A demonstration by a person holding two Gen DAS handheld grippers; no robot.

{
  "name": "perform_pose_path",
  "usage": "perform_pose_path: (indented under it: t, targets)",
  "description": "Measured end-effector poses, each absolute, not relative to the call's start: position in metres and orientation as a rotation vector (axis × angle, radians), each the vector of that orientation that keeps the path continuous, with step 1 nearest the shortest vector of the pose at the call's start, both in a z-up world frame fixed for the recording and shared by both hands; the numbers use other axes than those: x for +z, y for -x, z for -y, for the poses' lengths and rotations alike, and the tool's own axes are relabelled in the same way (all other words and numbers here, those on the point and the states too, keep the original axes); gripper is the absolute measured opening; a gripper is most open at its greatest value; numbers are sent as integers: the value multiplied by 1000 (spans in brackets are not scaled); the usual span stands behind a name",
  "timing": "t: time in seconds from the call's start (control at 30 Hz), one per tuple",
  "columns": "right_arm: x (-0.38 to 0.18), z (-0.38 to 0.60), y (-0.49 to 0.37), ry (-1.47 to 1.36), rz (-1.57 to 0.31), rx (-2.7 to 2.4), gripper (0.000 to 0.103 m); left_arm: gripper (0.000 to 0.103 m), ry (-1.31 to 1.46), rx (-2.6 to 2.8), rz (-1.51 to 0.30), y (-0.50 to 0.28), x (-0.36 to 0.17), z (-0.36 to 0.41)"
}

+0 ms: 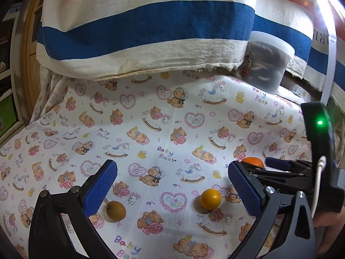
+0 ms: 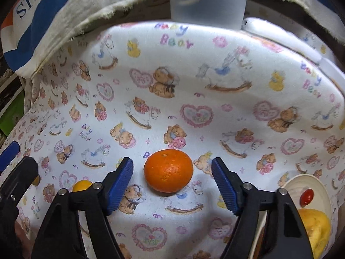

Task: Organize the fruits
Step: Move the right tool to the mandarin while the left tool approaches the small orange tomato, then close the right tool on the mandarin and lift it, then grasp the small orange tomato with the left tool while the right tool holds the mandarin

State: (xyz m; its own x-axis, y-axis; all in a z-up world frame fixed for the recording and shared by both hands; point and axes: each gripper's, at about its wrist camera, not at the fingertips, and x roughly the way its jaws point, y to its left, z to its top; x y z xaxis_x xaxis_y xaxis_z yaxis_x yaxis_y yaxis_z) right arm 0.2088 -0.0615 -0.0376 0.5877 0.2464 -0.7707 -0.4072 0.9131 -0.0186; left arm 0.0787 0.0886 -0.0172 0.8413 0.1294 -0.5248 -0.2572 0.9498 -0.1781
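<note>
An orange tangerine (image 2: 168, 171) lies on the bear-print cloth, between the open fingers of my right gripper (image 2: 172, 172), untouched. It shows partly in the left wrist view (image 1: 252, 161) behind the right gripper (image 1: 280, 166). My left gripper (image 1: 172, 183) is open and empty above the cloth. A small brown round fruit (image 1: 116, 211) lies by its left finger. A small yellow-orange round fruit (image 1: 210, 198) lies nearer its right finger, also seen in the right wrist view (image 2: 82, 185). A cream plate (image 2: 310, 183) at the right holds a red cherry tomato (image 2: 306, 197) and a large yellow fruit (image 2: 317, 228).
A striped cloth printed PARIS (image 1: 146, 21) hangs over the back. A translucent plastic tub (image 1: 267, 64) with dark contents stands at the back right, also seen in the right wrist view (image 2: 207, 0). The bear-print cloth (image 1: 151, 118) covers the surface.
</note>
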Motion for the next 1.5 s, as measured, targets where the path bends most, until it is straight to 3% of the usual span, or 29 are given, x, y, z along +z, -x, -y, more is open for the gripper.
perform_pose_path:
  t: [0.07,0.33,0.6,0.7,0.8,0.87,0.9,1.0,1.3,1.43,1.5]
  targets:
    - [-44,59,-214,191,-906,395,54,101,262,205,-537,-79,-18,-91]
    - [-49,60,-207,181,-883,375,51,101,289,208,-542,-80,-18,-95]
    - [-26,89,-155,80,-705,410,51,100,254,113,-488,-75,-12,-81]
    - [-15,104,-137,39,-618,401,51,88,230,80,-485,-77,-11,-75]
    - [-3,113,-123,40,-532,383,51,68,215,45,-521,-82,-13,-71]
    - [0,115,-118,41,-497,385,51,32,197,45,-605,-90,-19,-68]
    - [2,119,-117,41,-491,385,51,28,227,19,-654,-93,-22,-70]
    - [1,121,-117,45,-502,406,51,27,339,-70,-699,-97,-25,-80]
    - [-7,120,-117,39,-514,408,51,28,180,-103,-720,-100,-29,-50]
    - [-7,120,-117,39,-515,410,51,48,126,-90,-729,-101,-31,-41]
    - [-7,120,-117,41,-517,410,51,53,120,-89,-721,-99,-30,-41]
